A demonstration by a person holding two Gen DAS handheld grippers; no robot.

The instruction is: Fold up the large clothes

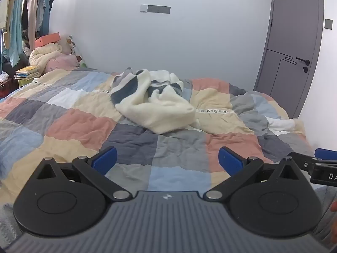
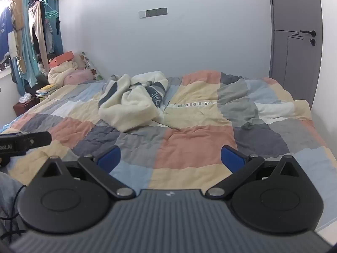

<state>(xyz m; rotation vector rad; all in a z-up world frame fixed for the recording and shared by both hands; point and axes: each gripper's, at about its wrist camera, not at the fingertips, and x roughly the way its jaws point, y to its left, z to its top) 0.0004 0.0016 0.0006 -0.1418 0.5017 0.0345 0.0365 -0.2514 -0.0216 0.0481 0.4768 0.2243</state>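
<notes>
you: left gripper (image 1: 167, 160) jaws spread, empty | right gripper (image 2: 171, 159) same | cream-navy fleece garment (image 1: 155, 101) crumpled mid-frame on patchwork duvet (image 1: 84, 124)

**bedroom backdrop, nothing stirring**

a patchwork quilt (image 1: 84, 124) in peach, cream, grey and pale blue squares is covering the whole bed, lying rumpled toward the door side. the grey door (image 2: 294, 42) is standing shut on the right, its black handle (image 2: 308, 33) sitting level. on the white wall a small grey panel (image 1: 155, 9) is hanging above the bed. over in the far left corner, clothes on hangers (image 2: 25, 42) are dangling in a crowded row, an orange box (image 1: 47, 39) is resting tilted on a heap of cream and pink bedding (image 1: 52, 57), and a stack of books (image 1: 27, 72) is sitting just beside that heap.
</notes>
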